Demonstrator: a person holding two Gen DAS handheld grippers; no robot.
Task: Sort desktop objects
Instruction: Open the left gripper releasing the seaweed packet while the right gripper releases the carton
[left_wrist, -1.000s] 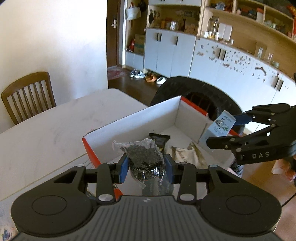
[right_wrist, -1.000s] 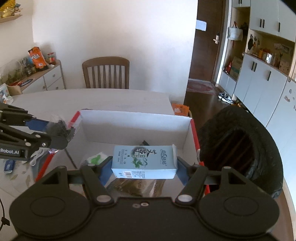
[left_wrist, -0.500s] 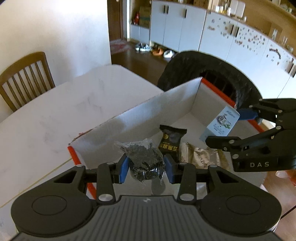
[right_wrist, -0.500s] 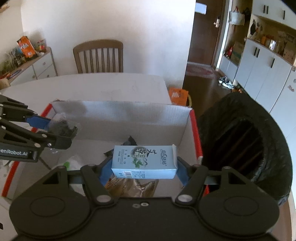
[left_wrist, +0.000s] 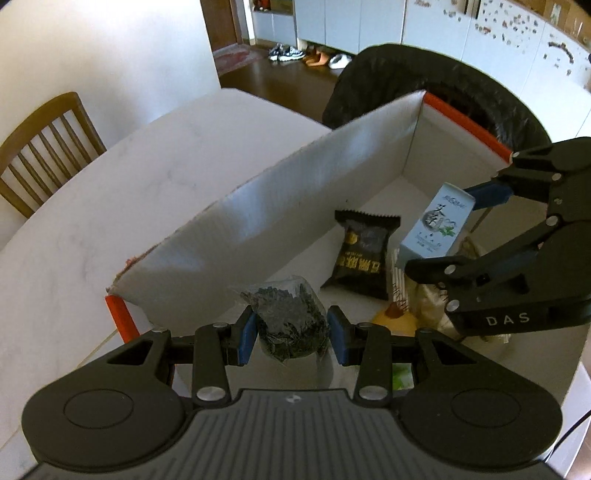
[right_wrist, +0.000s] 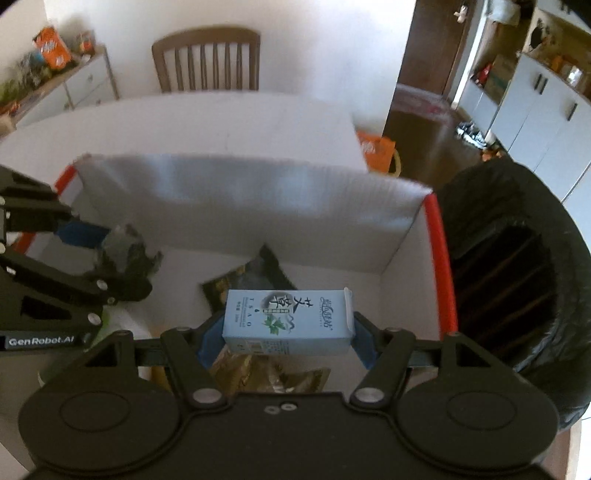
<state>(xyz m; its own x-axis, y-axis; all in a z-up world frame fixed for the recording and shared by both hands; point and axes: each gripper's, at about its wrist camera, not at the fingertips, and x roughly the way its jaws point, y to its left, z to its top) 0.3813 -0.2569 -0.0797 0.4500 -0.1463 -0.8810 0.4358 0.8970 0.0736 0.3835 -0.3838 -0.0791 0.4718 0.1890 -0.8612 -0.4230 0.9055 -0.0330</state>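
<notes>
White cardboard box (left_wrist: 332, 177) now sits beneath us: we have lowered 2 loads inside, left gripper (left_wrist: 291, 334) clamping the tea-leaf bag (left_wrist: 291, 325), right gripper (right_wrist: 286, 334) clamping the blue carton (right_wrist: 288, 321), ready to release.

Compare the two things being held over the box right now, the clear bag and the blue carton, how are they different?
The clear bag is soft, crumpled and filled with dark bits; the pale blue carton is rigid, boxy and printed. The bag sits in the left tongs, the carton in the right tongs, held by its ends and spanning a wider gap. Both hang above the open white box, clamped between blue pads.
</notes>
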